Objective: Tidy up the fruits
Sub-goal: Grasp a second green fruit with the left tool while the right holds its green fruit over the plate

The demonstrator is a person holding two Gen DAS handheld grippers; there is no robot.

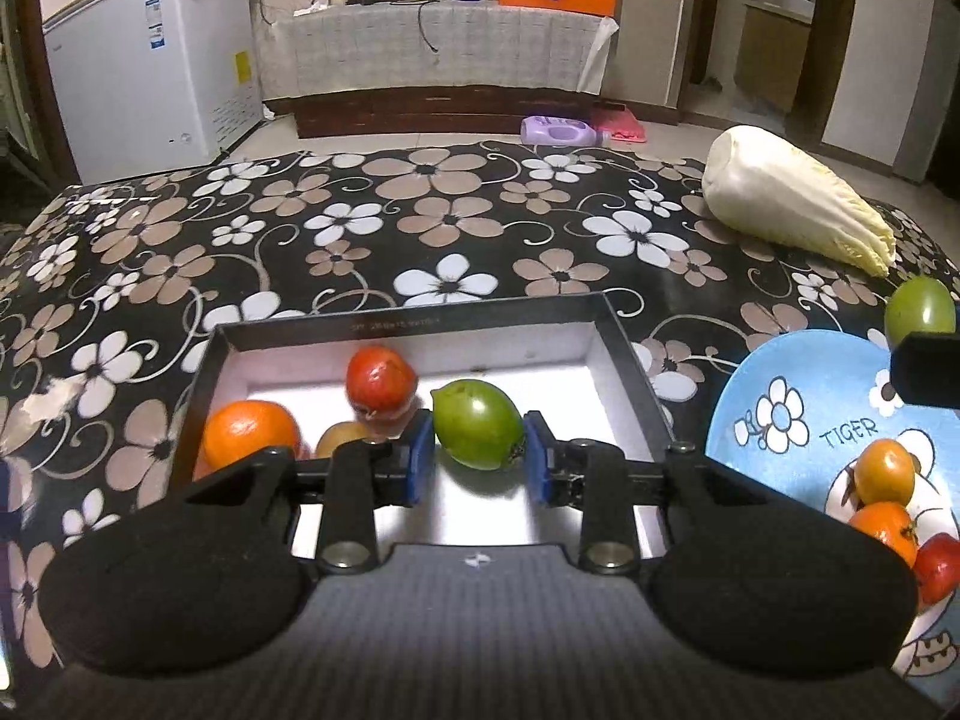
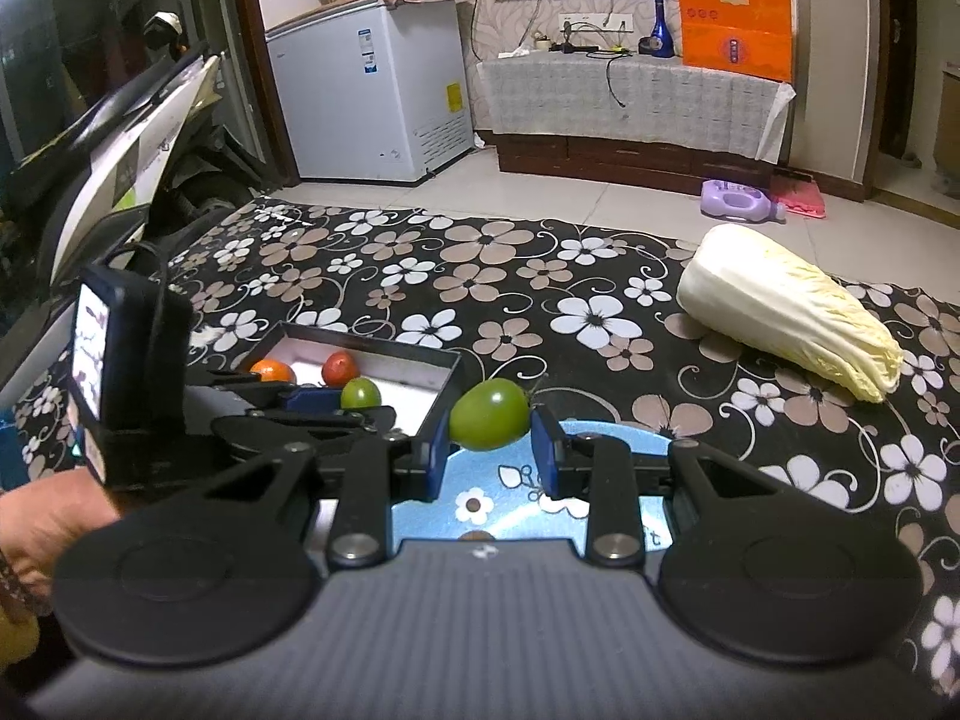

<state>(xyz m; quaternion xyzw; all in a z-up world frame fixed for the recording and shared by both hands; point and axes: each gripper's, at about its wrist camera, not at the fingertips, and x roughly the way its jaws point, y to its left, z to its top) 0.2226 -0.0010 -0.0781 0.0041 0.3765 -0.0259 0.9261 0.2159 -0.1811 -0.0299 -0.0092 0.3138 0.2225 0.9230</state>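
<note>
Fruits are lying in two places on the flowered tablecloth (image 1: 372,228): in a black box (image 1: 414,324) with a white inside, and on a blue plate (image 1: 798,396) just beside it on the right.

The left gripper (image 1: 478,456) is gripping a green tomato (image 1: 478,432) between its blue pads (image 1: 420,450), and both pads are touching the fruit. It is holding this tomato over the white floor of the box; I cannot tell if the fruit is touching the floor. Behind it in the box an orange (image 1: 252,435), a red tomato (image 1: 381,381) and a pale yellowish fruit (image 1: 342,438) are sitting together near the left wall.

The right gripper (image 2: 489,441) is also closing on a second green tomato (image 2: 490,414), with the blue pads pressing on both sides of it. It is holding this one above the far edge of the blue plate, close to the right wall of the box. In the left wrist view the same tomato is showing at the right edge, above the plate.

On the plate, two orange-coloured tomatoes (image 1: 882,471) and one red fruit (image 1: 939,564) are resting close together, touching each other.

A large napa cabbage (image 2: 792,312) is lying on its side on the cloth, well apart from the box, at the far right. On the floor behind the table a purple bottle (image 2: 741,201) is lying, and a white freezer (image 2: 372,84) is standing near the wall.
</note>
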